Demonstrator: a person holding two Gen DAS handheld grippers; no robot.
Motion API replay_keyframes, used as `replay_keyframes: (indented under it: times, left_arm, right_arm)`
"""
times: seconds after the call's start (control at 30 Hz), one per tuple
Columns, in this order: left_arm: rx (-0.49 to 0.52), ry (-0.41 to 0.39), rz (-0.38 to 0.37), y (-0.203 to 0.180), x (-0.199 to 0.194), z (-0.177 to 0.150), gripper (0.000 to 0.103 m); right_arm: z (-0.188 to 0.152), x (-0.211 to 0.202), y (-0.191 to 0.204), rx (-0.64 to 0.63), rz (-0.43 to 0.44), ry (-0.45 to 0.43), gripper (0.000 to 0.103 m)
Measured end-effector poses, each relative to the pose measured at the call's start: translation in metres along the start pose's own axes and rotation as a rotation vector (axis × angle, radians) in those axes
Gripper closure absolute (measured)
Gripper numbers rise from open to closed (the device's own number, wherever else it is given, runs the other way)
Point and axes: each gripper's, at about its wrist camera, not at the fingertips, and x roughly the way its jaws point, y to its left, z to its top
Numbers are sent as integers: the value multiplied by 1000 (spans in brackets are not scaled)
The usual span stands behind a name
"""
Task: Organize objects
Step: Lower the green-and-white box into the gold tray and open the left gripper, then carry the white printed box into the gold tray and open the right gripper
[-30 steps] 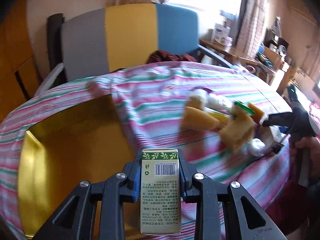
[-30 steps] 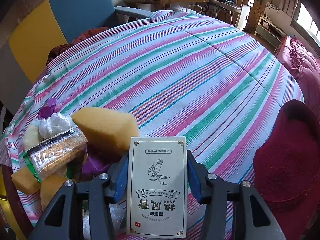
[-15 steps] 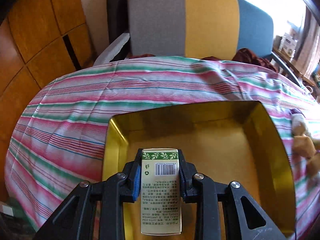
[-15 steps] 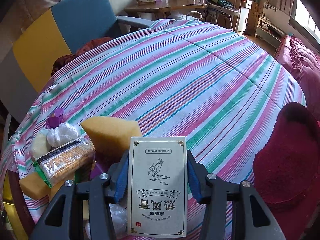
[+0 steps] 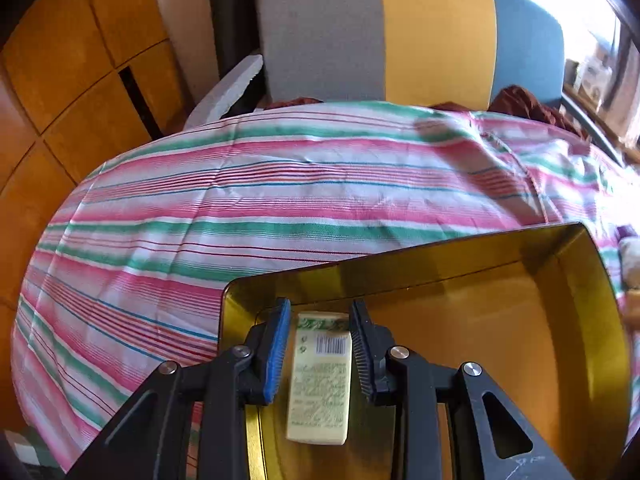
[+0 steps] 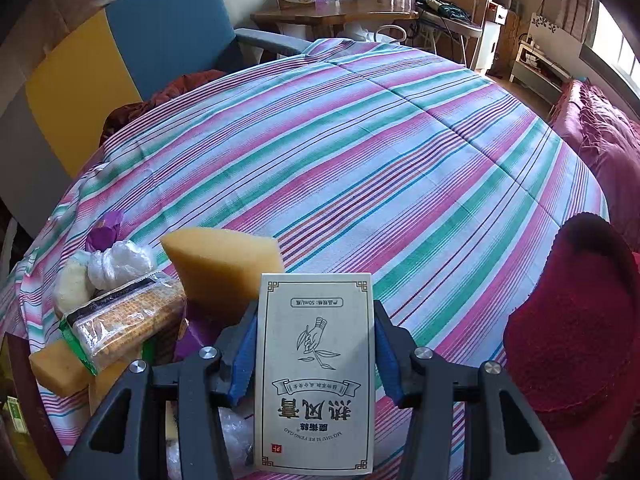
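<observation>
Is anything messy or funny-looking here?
Yes. Left of the right claw, a sponge, a cracker packet and a plastic bag sit heaped together, and the packet lies tilted on the heap.

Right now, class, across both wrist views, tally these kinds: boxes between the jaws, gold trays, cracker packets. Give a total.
Boxes between jaws: 2, the green-topped box and the white box
Gold trays: 1
Cracker packets: 1
Total: 4
</observation>
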Motion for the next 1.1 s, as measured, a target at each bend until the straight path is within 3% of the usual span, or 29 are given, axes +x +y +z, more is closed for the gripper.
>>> replay_keyframes:
  times: [0.2,0.27,0.53,0.73,0.9,1.1]
  left_arm:
    - [-37,-81,1,4,-46,-21,70]
    - [-62,-106,6,5,-64,-36,64]
    - [-86,-145,-49,-13,-116,-104,61]
    - [-99,-169,-46,-23,-138,-131,61]
    - [-136,-203,-12,-20,-154,-141,61]
    - [-168,-217,26,-10,-164,-153,57]
  right_arm:
    - [1,-7,-2,9,6,-34,51]
    - [1,-13,-6,22,23,-59,51]
    - [-4,-51,-3,7,82,-220,51]
    - [-9,-94,6,-41,119,-337,51]
    - [-15,-135,47,-150,283,-341,51]
    - [-56,-160,155,-440,541,-189,51]
